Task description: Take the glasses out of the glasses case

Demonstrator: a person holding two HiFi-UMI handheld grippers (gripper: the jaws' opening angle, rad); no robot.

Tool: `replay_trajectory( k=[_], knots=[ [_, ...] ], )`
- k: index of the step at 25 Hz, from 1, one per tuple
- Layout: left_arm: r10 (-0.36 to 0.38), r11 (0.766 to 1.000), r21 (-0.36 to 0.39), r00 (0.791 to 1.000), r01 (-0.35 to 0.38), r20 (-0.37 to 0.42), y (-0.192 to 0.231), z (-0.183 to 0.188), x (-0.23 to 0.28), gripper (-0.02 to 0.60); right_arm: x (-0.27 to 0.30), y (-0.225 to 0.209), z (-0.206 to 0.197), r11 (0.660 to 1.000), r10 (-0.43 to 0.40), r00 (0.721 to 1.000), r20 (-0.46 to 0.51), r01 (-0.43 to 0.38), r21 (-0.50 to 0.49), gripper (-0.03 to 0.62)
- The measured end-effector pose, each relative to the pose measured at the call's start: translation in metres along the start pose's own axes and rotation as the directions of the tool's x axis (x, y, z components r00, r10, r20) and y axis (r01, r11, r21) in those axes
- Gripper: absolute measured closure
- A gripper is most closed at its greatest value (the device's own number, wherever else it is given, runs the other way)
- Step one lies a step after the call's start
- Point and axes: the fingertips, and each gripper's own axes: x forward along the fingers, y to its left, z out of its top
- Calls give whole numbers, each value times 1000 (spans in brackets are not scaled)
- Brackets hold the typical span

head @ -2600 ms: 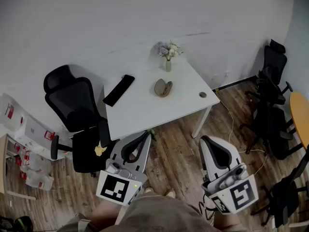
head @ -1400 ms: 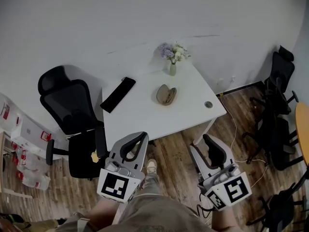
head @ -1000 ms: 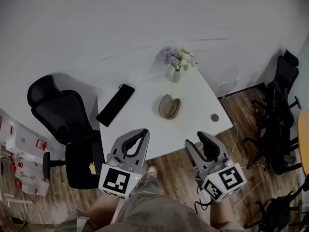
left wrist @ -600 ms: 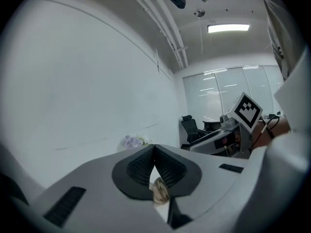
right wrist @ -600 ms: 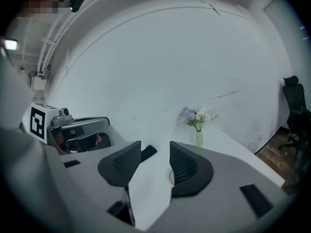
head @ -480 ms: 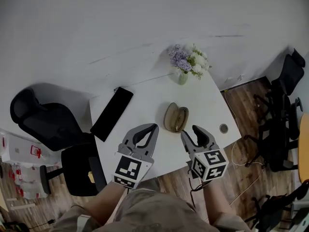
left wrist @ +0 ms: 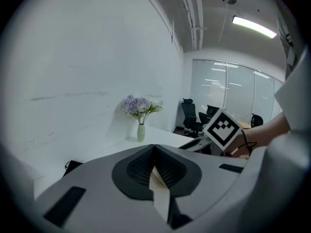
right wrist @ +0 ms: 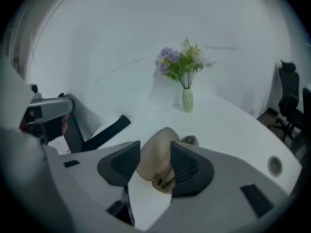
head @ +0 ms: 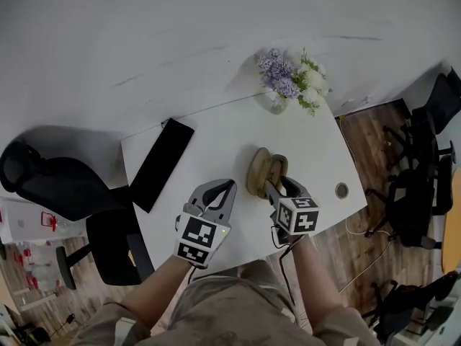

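The left hand-held gripper (head: 229, 186) hangs over the near edge of the bench (head: 216, 132), clenched on nothing, probably held aside as a spare hand. Just to its right the tan case (head: 263, 170) lies mid-bench, the glasses not yet out. The right hand-held gripper (head: 279, 186) frames the case. Its jaws are released and have just been opening wider, seemingly to straddle the shell without pressing on it. The glasses show only as a dim glint, and how far the lid stands open is unclear.
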Motion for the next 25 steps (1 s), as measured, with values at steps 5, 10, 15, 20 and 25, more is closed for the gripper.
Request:
replay_trajectory(
  k=[5,10,15,20,25],
  knots=[
    [21,1000,-18,998,-22,-62,3,-21,21,566,40,-22,-28,995,9,996,-91,0,99,385],
    [39,998,-49,992,-45,-121,1,-40,35,566,59,-42,-45,985,-4,992,-128,26,171,391],
    [49,996,-63,986,-60,-162,-2,-55,45,566,63,-61,-57,983,-27,983,-181,59,176,444],
    [54,995,-76,981,-70,-187,-5,-64,48,565,65,-67,-62,978,-13,975,-220,59,202,464],
    [61,994,-82,978,-79,-197,-6,-68,48,565,73,-65,-63,981,-16,970,-241,62,183,480]
  ],
)
